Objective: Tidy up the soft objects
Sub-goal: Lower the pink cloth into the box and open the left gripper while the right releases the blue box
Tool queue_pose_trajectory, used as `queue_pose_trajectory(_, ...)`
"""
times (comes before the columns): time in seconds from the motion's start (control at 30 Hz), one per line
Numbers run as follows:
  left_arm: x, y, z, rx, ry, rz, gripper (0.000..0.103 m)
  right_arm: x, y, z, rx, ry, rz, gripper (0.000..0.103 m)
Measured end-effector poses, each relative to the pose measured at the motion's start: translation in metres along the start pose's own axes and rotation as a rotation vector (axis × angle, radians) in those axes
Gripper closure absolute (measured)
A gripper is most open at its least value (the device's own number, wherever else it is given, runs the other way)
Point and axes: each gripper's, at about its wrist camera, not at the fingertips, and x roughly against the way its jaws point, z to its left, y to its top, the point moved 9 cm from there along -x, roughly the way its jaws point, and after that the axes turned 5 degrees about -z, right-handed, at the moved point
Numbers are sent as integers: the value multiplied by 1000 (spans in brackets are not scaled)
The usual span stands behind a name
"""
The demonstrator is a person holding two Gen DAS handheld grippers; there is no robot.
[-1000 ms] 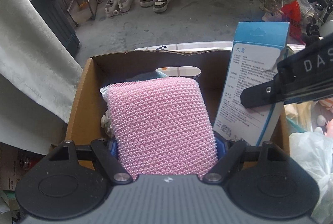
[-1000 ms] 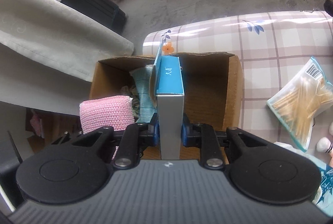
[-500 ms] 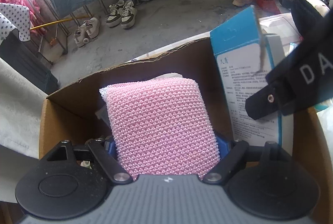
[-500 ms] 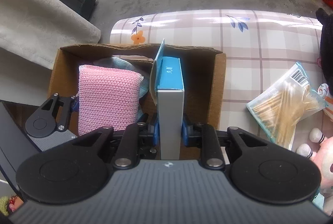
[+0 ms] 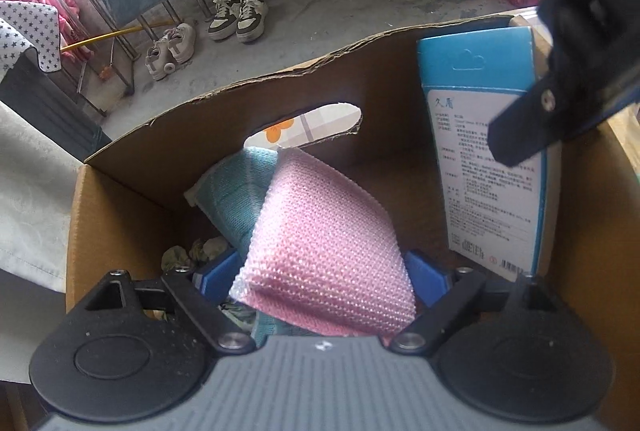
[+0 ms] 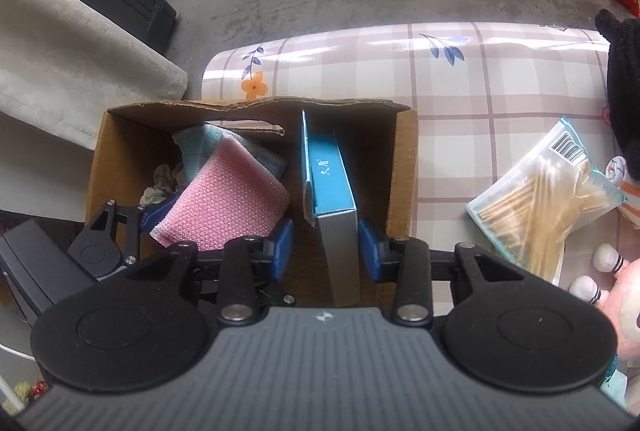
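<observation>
Depositing pink knitted sponge [image 5: 324, 255] and blue-white carton [image 6: 334, 199] into brown cardboard box [image 6: 402, 167]. Both fingers spread, nothing gripped. Next: withdraw upward.

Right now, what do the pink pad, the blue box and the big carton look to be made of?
Pink pad: soft knitted or mesh synthetic, slightly glossy; looped weave, bends over.
Blue box: thin printed paperboard, smooth; crisp edges, printed text.
Big carton: brown corrugated cardboard, matte; ragged torn rim, cut handle hole.

Ribbed grey housing, 2 black round discs, black linkage arms, silver screws, blue fingers [image 6: 367, 245], white logo
</observation>
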Motion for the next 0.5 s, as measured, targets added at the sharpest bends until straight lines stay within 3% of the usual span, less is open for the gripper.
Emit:
queue_pose_trajectory(0.03,1,1,1,2,3,-12,14,3,1,0,-2,9,-9,63)
queue_pose_trajectory(0.1,4,0,-2,2,-11,-31,27,9,2,0,-2,21,-25,63)
queue_pose_trajectory(0.27,-3,5,-15,-46,-8,-62,33,22,3,-5,-13,52,-61,64)
queue_pose_trajectory(0.37,-6,13,-20,-31,-19,-86,51,28,2,-11,-38,73,-72,65)
queue_pose_trajectory(0.5,-8,14,-21,-14,-30,-96,50,32,2,-18,-58,77,-87,64)
